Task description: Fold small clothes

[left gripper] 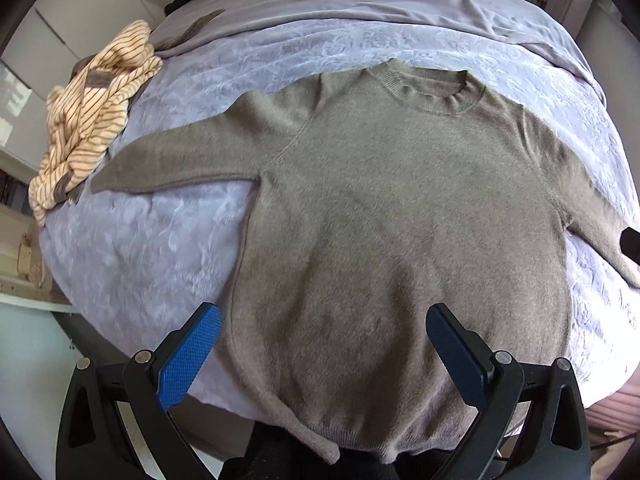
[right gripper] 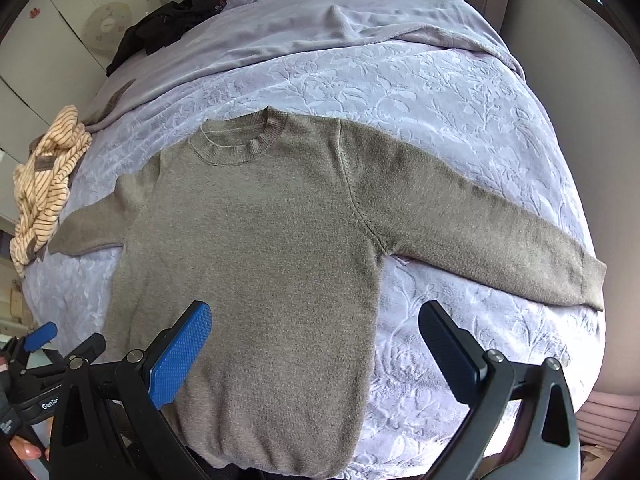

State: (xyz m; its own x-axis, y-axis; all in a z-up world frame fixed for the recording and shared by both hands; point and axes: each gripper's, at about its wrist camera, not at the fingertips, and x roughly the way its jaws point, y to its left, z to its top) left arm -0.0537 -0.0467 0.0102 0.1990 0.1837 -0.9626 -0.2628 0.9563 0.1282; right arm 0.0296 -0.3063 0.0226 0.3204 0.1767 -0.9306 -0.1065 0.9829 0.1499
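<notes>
— Lying flat on the bed (right gripper: 460,92), the sweater (right gripper: 260,248) has its hem over the near edge; bare quilt flanks both sleeves.

— Grippers?

— Left gripper (left gripper: 322,354) and right gripper (right gripper: 316,350) both gape wide, holding nothing, poised above the hem.

— Direction?

— Collar points away, long axis hem to collar, sleeves spread sideways. A striped top (left gripper: 88,120) sits at the left edge.

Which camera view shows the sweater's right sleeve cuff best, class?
The right wrist view: the sweater lies flat and its right sleeve cuff shows whole, resting on the lavender blanket. In the left wrist view that sleeve runs to the picture's edge, its cuff barely visible.
</notes>
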